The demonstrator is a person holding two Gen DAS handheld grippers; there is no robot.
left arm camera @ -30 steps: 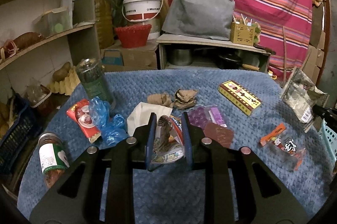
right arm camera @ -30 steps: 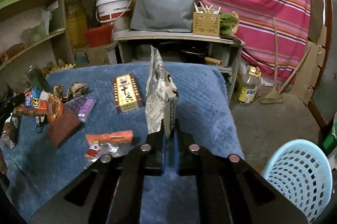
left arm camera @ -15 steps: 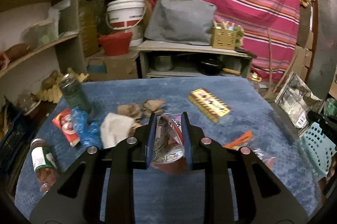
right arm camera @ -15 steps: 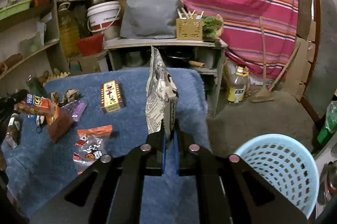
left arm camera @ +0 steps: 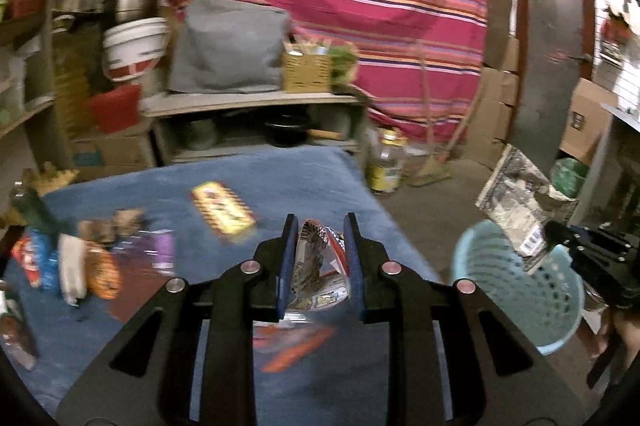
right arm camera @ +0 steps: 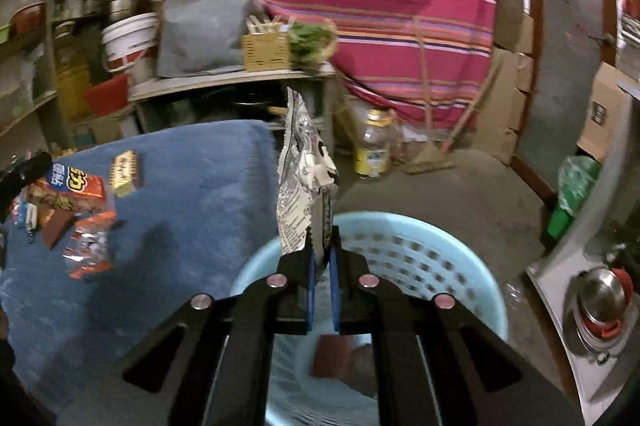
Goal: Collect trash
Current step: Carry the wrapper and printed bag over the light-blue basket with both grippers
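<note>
Left wrist view: the left hand-held gripper (left arm camera: pixel 320 258) is partly closed on a crumpled snack wrapper (left arm camera: pixel 318 266), above the near edge of the blue-covered counter (left arm camera: pixel 160 186).
Basket in this view: the pale blue basket (left arm camera: pixel 516 306) stands on the floor to the right of the counter; the right hand-held gripper (left arm camera: pixel 560 234) holds a grey printed packet (left arm camera: pixel 516 202) over its rim.
Trash left on the counter: a yellow box (left arm camera: pixel 222 206), an orange wrapper (left arm camera: pixel 104 270) and others — blurred.
Right wrist view: the right hand-held gripper (right arm camera: pixel 322 258) is nearly shut on the grey printed packet (right arm camera: pixel 304 182), which stands upright directly over the pale blue basket (right arm camera: pixel 400 246).
Basket contents: something brownish lies at the bottom; I cannot tell what.
Doing the drop well: my judgement — open the fingers wide while centred over the basket, since a thin packet may cling to one pad or drift past the rim.
Left side next: carry the snack wrapper right, over the basket, before letting go.
</note>
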